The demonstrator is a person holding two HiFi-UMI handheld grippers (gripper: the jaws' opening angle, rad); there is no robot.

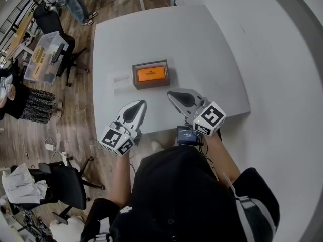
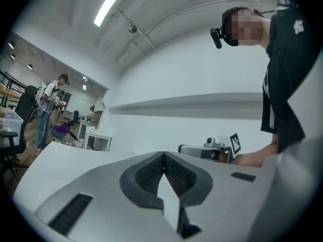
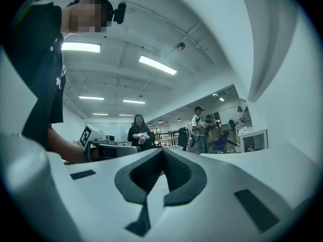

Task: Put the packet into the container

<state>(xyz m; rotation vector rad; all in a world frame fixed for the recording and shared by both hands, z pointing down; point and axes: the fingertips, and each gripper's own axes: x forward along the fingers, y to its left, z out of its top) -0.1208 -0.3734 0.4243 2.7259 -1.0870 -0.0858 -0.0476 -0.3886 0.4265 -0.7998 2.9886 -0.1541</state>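
Both grippers empty, jaws pressed together: left gripper (image 1: 142, 104) and right gripper (image 1: 170, 94) each show their pads meeting at the tip in their own views, with nothing between them. Both are held low over the near edge of the table (image 1: 202, 49), which has a plain pale grey top.

The container (image 1: 151, 85), a brown box, sits on the table just ahead of the two tips and roughly between them, touching neither. The orange packet (image 1: 151, 73) lies flat inside its rim. A pale see-through flat piece (image 1: 120, 82) lies just beside the container, ahead of the left gripper; can't tell what it is.

Room:
- Wood floor (image 1: 75, 110) runs along the left gripper's outer side.
- A black office chair (image 1: 65, 183) stands behind and to the outside of the left gripper.
- A clear plastic bin (image 1: 43, 59) sits further out, ahead on that side.
- People (image 1: 75, 1) stand well ahead, beyond the table's far left corner.
- A white wall (image 1: 282, 59) is on the right gripper's outer side.
- Strip lights (image 3: 157, 64) run along the ceiling above.
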